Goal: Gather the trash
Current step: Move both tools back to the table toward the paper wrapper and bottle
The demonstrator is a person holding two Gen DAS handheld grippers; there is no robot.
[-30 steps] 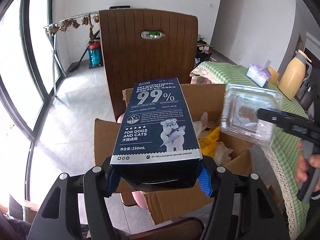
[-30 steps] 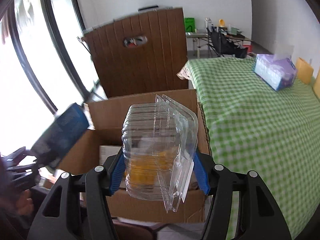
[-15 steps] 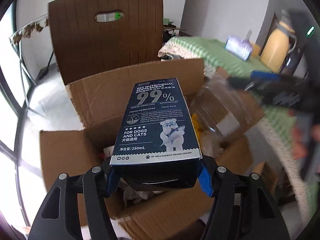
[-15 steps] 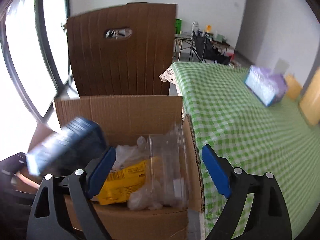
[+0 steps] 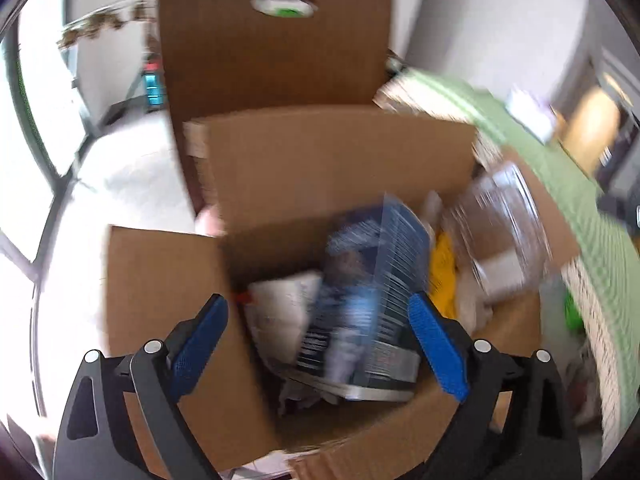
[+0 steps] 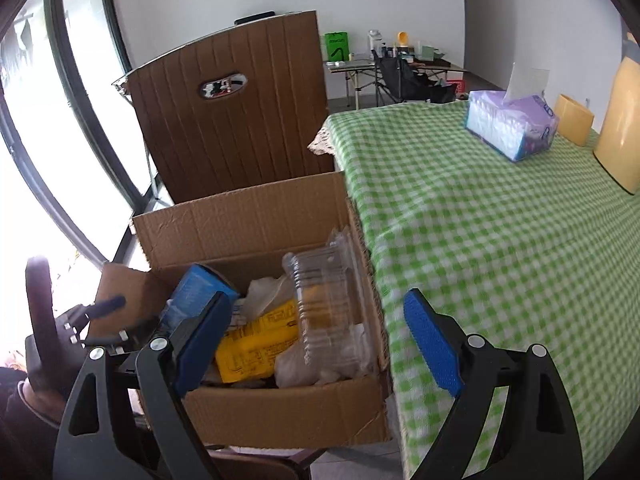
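The left wrist camera is looking steeply down, close above the open cardboard box. The right wrist camera is sitting farther back, facing the same box and the checked worktop beside it.

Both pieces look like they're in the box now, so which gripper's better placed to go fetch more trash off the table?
Probably the right gripper: open and empty beside the green-checked table. The left gripper sits over the cardboard box.
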